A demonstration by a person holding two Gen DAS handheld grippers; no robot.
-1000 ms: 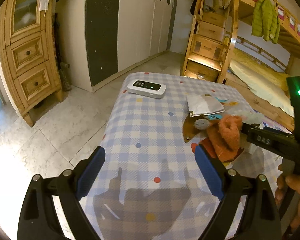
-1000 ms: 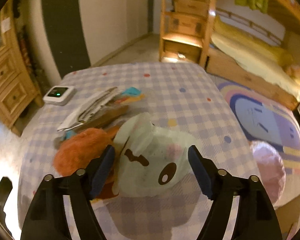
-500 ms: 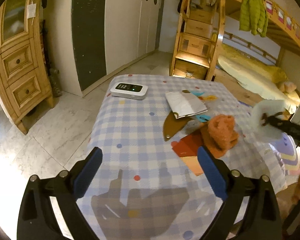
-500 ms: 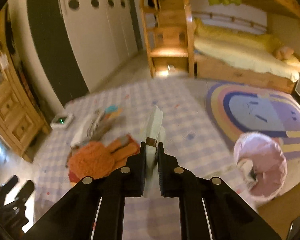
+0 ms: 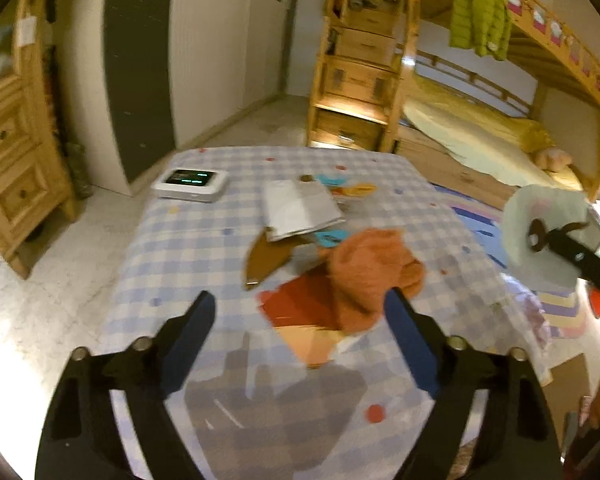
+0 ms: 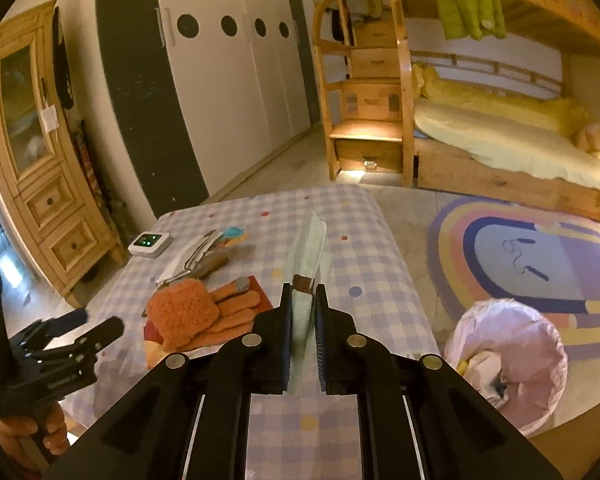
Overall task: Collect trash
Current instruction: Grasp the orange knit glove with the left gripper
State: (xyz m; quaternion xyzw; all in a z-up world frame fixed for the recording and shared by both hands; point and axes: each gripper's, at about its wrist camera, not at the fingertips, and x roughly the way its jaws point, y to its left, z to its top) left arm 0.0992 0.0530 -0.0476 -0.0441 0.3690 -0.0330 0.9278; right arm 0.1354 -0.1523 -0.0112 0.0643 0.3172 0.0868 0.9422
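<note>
My right gripper point(image 6: 303, 292) is shut on a pale green wrapper point(image 6: 308, 248) with brown marks and holds it edge-on above the checked table point(image 6: 364, 264). In the left wrist view the wrapper point(image 5: 548, 208) hangs at the right, off the table's side, in the right gripper point(image 5: 540, 236). A bin lined with a pink bag point(image 6: 508, 356) stands on the floor to the right and holds paper scraps. My left gripper point(image 5: 300, 308) hovers over the table with its jaws closing and nothing pressed between them. An orange glove point(image 5: 364, 272) lies by its right finger. The left gripper point(image 6: 96, 320) also shows at the lower left.
On the table lie a white device with green lights point(image 5: 190, 180), folded white paper point(image 5: 300, 208), a brown leaf-shaped card point(image 5: 266, 258) and red and orange sheets point(image 5: 296, 304). A striped rug point(image 6: 532, 248), a bunk bed point(image 6: 500, 140) and a wooden cabinet point(image 6: 40, 184) surround it.
The right gripper shut on the wrapper, lifted it off the table and carried it right. The left gripper moved closer to the orange glove and its jaws narrowed a little.
</note>
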